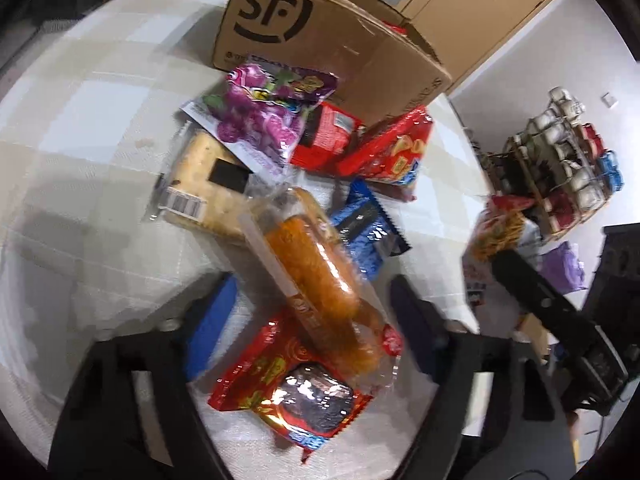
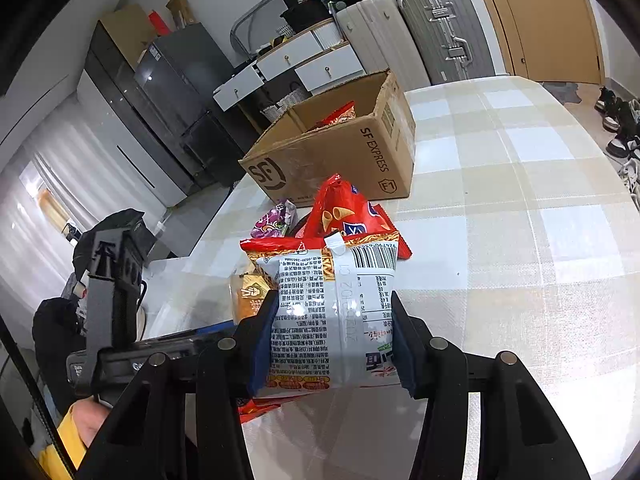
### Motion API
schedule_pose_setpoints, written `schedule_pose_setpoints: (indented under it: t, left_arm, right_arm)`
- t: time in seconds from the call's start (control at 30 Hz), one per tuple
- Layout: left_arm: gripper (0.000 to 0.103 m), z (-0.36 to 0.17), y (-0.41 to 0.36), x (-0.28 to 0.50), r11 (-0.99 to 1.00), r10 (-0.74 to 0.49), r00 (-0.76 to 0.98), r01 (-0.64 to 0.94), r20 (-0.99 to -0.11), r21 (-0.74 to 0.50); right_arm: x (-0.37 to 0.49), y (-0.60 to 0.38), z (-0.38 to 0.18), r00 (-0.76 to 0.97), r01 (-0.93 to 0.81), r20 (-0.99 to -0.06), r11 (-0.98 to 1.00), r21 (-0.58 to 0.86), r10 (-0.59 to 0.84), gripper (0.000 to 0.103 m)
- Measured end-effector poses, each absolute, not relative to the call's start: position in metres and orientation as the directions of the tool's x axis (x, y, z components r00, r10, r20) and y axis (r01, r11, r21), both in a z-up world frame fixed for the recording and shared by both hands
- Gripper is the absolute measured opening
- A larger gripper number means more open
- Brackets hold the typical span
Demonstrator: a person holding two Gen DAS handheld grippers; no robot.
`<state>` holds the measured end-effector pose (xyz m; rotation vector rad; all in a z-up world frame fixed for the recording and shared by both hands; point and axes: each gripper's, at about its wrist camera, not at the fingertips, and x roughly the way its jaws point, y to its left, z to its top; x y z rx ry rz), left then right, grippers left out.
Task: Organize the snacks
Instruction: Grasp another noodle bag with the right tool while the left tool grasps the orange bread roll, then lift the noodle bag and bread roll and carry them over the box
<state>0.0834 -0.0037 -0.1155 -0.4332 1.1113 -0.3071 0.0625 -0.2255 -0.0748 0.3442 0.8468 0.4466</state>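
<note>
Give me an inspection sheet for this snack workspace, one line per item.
Surface: checked tablecloth.
Job's things: open cardboard box holding one red packet; loose snack pile in front of it.
Clutter: nothing seen.
Grippers: left gripper open above the pile; right gripper shut on noodle packet.
Cables: nothing seen.
Surroundings: suitcases, drawer unit, shoes on the floor.

Checked tablecloth table (image 2: 520, 184) — SF cardboard box (image 2: 340, 160), heap of snack packets (image 1: 304, 184).
</note>
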Motion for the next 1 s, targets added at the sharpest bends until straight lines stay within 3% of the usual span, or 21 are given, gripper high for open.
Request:
schedule_pose_setpoints:
  t: [0.13, 0.27, 1.0]
  left_arm:
    - [0.041, -0.118, 0.0, 0.082, 0.85, -0.491, 0.407, 0.027, -0.77, -0.527]
    - [0.035, -0.114, 0.003, 0.078, 0.847, -0.498, 0.415, 0.046, -0.761, -0.529]
    - [0.026, -0.081, 0.041, 0.05, 0.816, -0.533, 0.512, 0.099, -0.674, -0.57]
  right_arm:
    - [0.063, -0.23, -0.076, 0.581, -0.223, -0.637, 0.852, 0.474, 0.507, 0.051]
    - [0.062, -0.231, -0.076, 0.585, -0.217, -0.634, 0.851, 0.478, 0.505, 0.051]
    - [0.058, -0.228, -0.072, 0.609, -0.204, -0.623, 0.856, 0.476, 0.491, 0.051]
